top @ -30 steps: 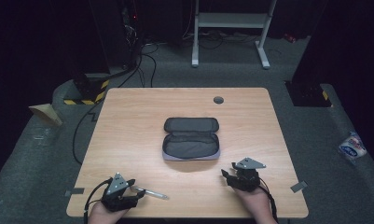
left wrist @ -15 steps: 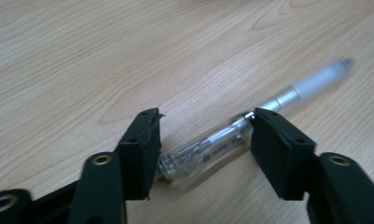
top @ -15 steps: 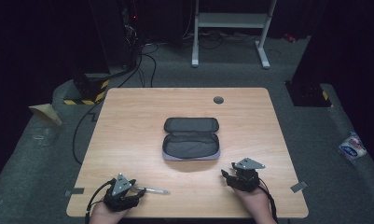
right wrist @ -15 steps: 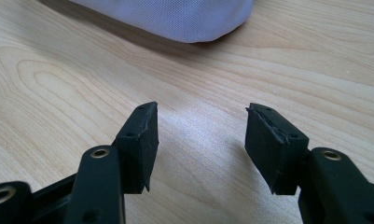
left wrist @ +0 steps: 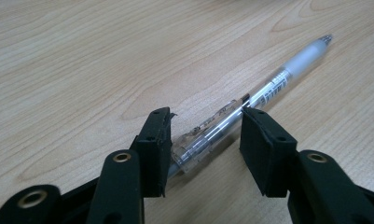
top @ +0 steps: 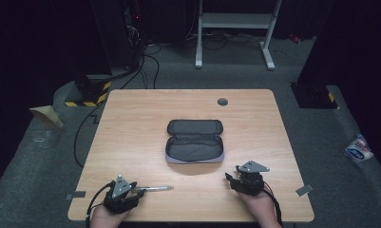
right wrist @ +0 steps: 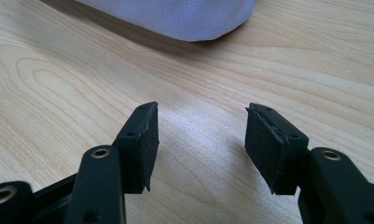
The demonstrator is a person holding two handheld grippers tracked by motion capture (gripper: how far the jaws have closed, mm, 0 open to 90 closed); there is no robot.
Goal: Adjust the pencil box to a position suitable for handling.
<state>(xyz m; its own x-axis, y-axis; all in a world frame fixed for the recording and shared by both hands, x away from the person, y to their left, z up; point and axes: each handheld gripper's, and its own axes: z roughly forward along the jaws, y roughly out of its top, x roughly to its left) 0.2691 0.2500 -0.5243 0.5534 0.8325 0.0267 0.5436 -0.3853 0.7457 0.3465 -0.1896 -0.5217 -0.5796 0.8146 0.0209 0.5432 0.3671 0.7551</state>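
A clear pen [left wrist: 250,100] with a frosted white grip lies on the wooden table [top: 131,123] near its front left edge, tip pointing right [top: 155,189]. My left gripper [left wrist: 205,135] straddles the pen's rear end [top: 137,192]. Its jaws have just been closing, with the pen slanting between them. The pads sit close to the barrel, and I see no firm squeeze. My right gripper [right wrist: 201,140] rests low over bare wood at the front right [top: 230,179], open with nothing between its jaws.
An open grey zip pencil case [top: 195,142] lies in the middle of the table, and its pale fabric edge [right wrist: 175,14] is just ahead of the right gripper. A small dark round cap [top: 222,101] sits near the far edge. Cables and stands are on the floor beyond.
The left gripper's jaws look slightly narrower around the pen's end. Both hands, the pen and the case stay where they were.
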